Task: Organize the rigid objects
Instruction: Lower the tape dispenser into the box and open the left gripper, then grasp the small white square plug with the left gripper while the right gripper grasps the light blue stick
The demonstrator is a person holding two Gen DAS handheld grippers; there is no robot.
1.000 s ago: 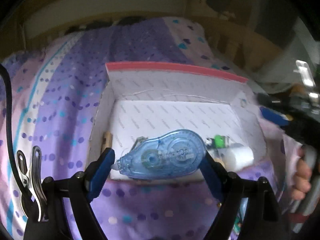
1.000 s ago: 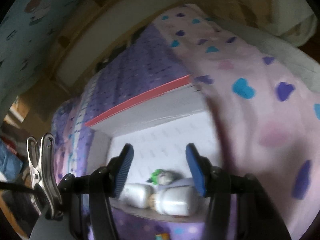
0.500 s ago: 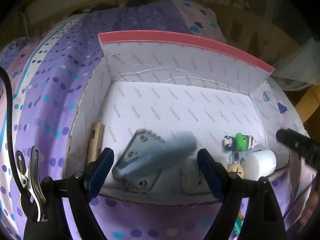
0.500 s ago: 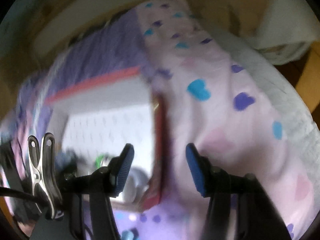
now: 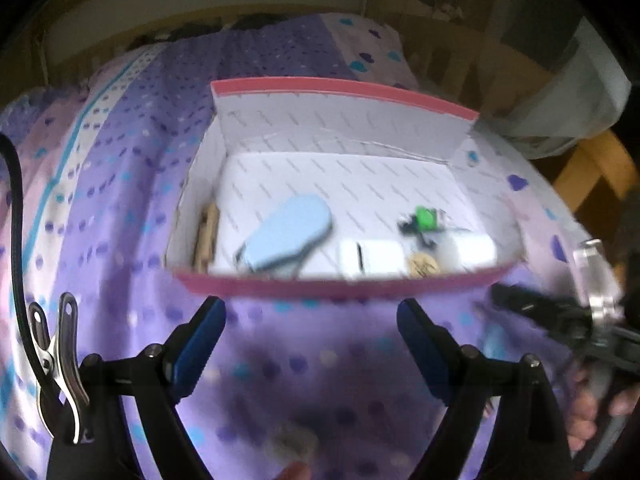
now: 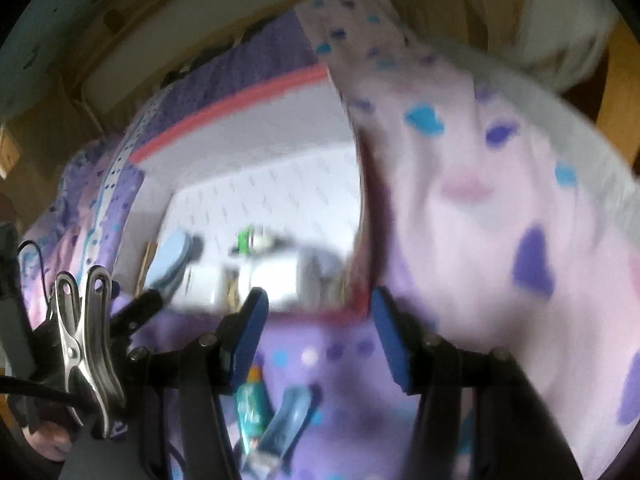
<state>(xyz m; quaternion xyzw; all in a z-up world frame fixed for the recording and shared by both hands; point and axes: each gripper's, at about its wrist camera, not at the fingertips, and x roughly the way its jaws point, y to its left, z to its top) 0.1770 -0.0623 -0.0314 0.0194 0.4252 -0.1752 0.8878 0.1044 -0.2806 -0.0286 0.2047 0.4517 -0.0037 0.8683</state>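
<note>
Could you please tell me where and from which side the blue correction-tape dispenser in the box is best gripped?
Grip the blue dispenser across its narrow width, from above: it probably lies flat in the box, between a wooden piece and a white block.

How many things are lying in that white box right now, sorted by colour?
In the box, as far as the blur allows:
Blue: 1, the tape dispenser
White: 2, a block and a cylinder
Green: 1, a small toy
Wood-coloured: 2, a peg and a round piece
Total: 6
</note>
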